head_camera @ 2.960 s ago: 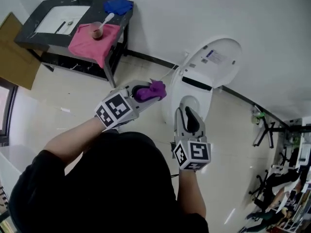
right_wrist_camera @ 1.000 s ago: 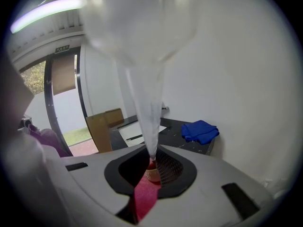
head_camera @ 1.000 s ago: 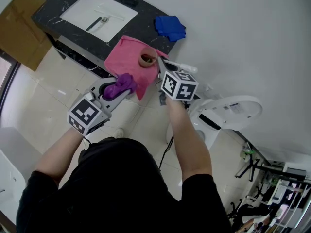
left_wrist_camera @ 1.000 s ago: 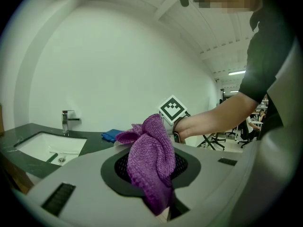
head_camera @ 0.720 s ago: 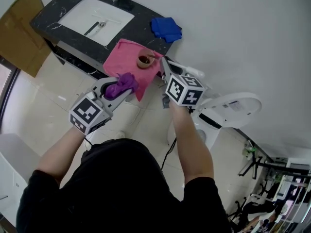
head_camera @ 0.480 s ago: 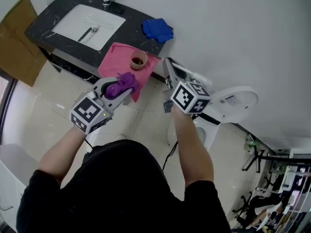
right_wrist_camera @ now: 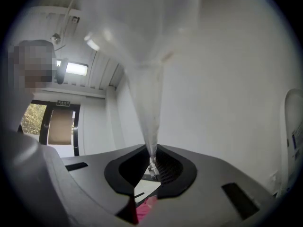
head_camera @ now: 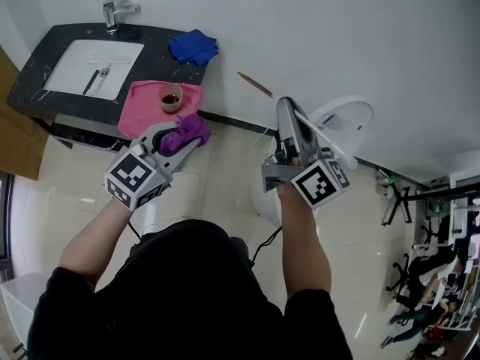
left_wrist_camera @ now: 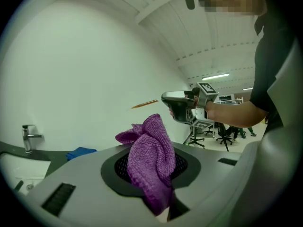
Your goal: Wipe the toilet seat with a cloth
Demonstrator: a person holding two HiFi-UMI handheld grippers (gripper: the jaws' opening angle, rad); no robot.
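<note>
Off the black stone table's (head_camera: 154, 58) front right corner, the left claw (head_camera: 196, 135) pinches a crumpled purple knitted cloth (head_camera: 184, 132) in the air, well apart from the white ceramic toilet (head_camera: 352, 115). The right claw (head_camera: 287, 111), over the toilet, is nearly pressed together on a thin white plastic stick (head_camera: 335, 150). A pink cloth (head_camera: 139, 111) drapes over the table's front edge with a small brown cup (head_camera: 171, 98) on it.

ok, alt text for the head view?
From above: a person in black holds two grippers, the left gripper shut on a purple cloth, the right gripper on a thin white stick, near a white toilet. A dark sink counter at upper left carries a pink cloth, a cup and a blue cloth.
</note>
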